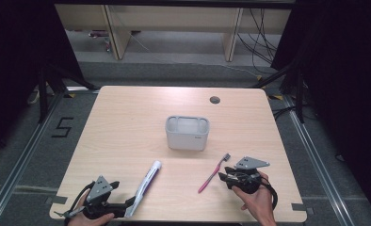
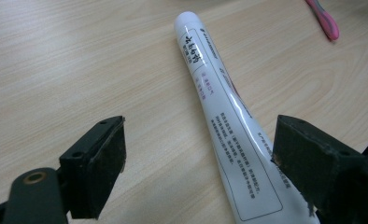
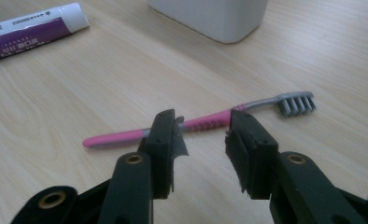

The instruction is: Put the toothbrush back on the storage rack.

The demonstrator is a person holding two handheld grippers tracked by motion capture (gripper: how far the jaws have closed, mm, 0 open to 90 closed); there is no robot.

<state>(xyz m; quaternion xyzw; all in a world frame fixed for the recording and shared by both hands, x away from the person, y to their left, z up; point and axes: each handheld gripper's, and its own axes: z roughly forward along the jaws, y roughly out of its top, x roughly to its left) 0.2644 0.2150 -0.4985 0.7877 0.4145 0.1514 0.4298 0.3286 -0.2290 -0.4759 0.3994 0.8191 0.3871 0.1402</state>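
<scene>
Toothbrush [image 3: 205, 123], pink, lies flat on the counter [image 1: 127, 122], its long axis crossing just beyond the right gripper [image 3: 203, 135], whose jaws stand partly open astride the handle, not touching.

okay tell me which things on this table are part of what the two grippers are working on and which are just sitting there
In hand:
- toothpaste tube, lying between the open left gripper
- pink toothbrush, lying just beyond the right gripper, not yet pinched

Lying about:
- grey holder box at mid-table, untouched, probably where both go
- round cable hole in the table
</scene>
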